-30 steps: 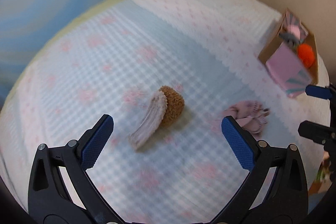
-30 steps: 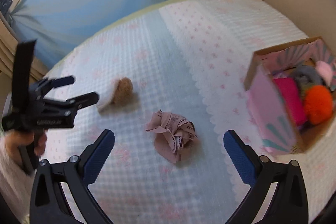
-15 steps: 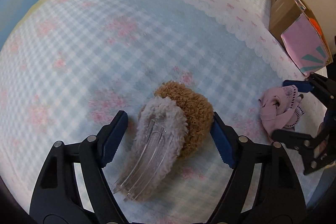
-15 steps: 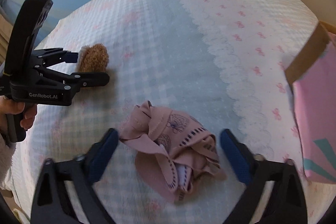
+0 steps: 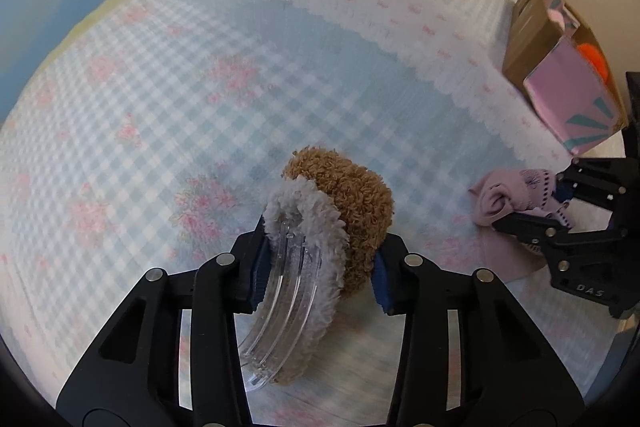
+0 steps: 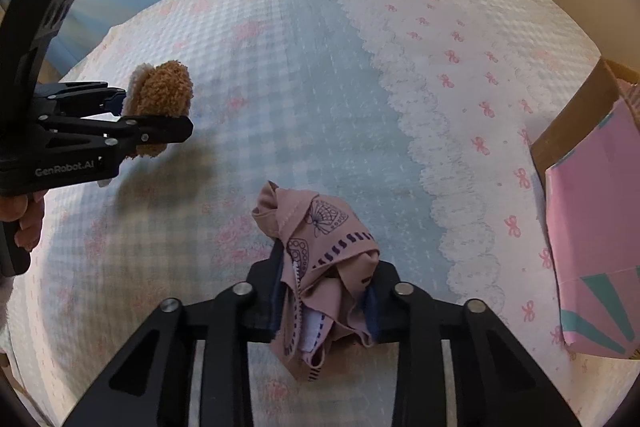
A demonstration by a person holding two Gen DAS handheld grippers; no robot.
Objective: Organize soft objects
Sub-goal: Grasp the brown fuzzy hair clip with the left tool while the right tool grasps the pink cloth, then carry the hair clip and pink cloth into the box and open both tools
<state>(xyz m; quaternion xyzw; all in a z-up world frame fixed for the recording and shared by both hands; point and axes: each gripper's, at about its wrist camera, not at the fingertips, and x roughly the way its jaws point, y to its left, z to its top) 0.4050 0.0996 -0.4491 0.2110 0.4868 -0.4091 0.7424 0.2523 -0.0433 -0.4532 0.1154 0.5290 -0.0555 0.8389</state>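
on the bedspread (image 5: 280,75), both grippers have just clamped their items.

Two tools (image 5: 318,269), one box (image 5: 560,67)

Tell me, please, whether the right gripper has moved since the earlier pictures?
Yes. The right gripper has come down toward the bedspread, and its jaws have just been closing, now shut on the pink cloth.

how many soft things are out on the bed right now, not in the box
2. The fluffy brown and grey hair clip is clamped in the left gripper; the crumpled pink cloth is clamped in the right gripper. More sit inside the box, mostly hidden.
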